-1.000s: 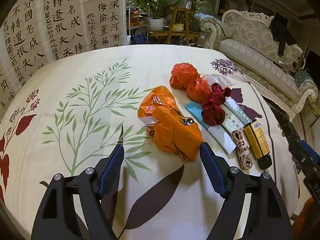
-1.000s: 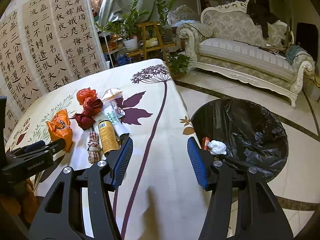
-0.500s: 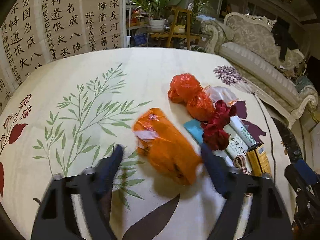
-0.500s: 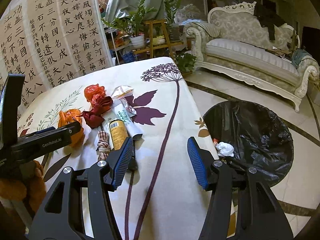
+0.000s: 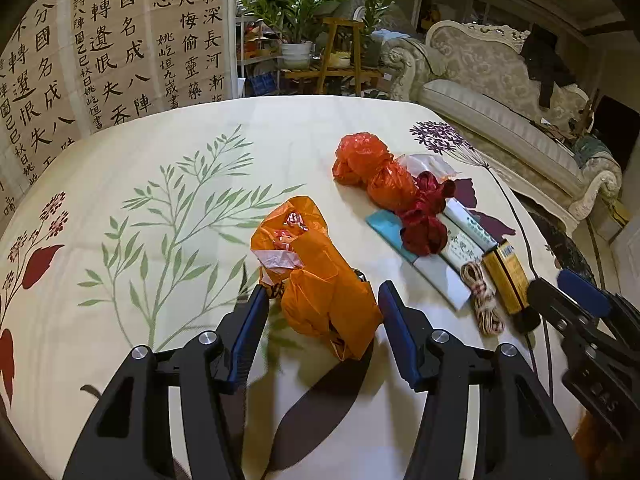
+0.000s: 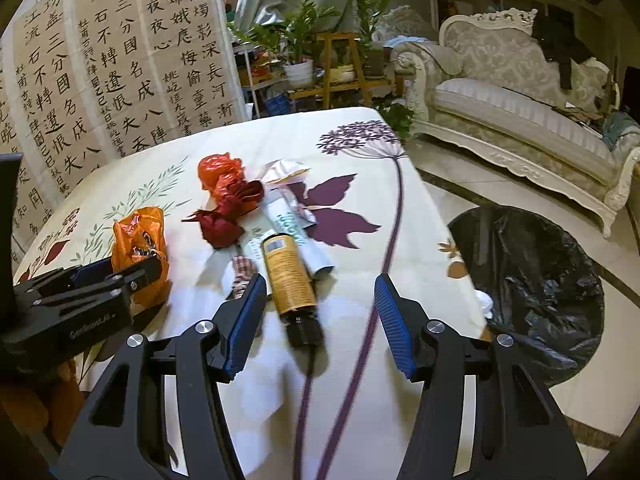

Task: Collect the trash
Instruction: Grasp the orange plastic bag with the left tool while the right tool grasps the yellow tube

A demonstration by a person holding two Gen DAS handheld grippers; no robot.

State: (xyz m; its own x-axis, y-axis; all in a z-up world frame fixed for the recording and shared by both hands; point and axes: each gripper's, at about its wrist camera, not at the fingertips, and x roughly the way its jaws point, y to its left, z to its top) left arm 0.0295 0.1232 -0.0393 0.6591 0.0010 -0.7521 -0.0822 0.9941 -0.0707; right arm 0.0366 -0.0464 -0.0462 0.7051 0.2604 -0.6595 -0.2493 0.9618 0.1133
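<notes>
My left gripper (image 5: pixel 320 312) is spread wide around the orange bag (image 5: pixel 320 276) on the tablecloth (image 5: pixel 160 160), pads apart from it. My right gripper (image 6: pixel 320 300) gapes over the yellow bottle (image 6: pixel 288 272), whose label is unreadable. Calligraphy panels (image 6: pixel 120 60) stand behind; the bin (image 6: pixel 536 288) sits beside the table.

Trash strewn on the flowered tablecloth (image 5: pixel 168 152), bin beside it

A crumpled orange plastic bag (image 5: pixel 320 280) lies nearest the cloth's leaf print; beyond it are a red-orange bag (image 5: pixel 372 168), a dark red wad (image 5: pixel 426 220), flat white-and-teal tubes (image 5: pixel 460 248), a coil of twine (image 5: pixel 482 300) and a yellow bottle (image 6: pixel 286 270) lying on its side. A black-lined trash bin (image 6: pixel 536 280) stands on the floor off the cloth's edge.
</notes>
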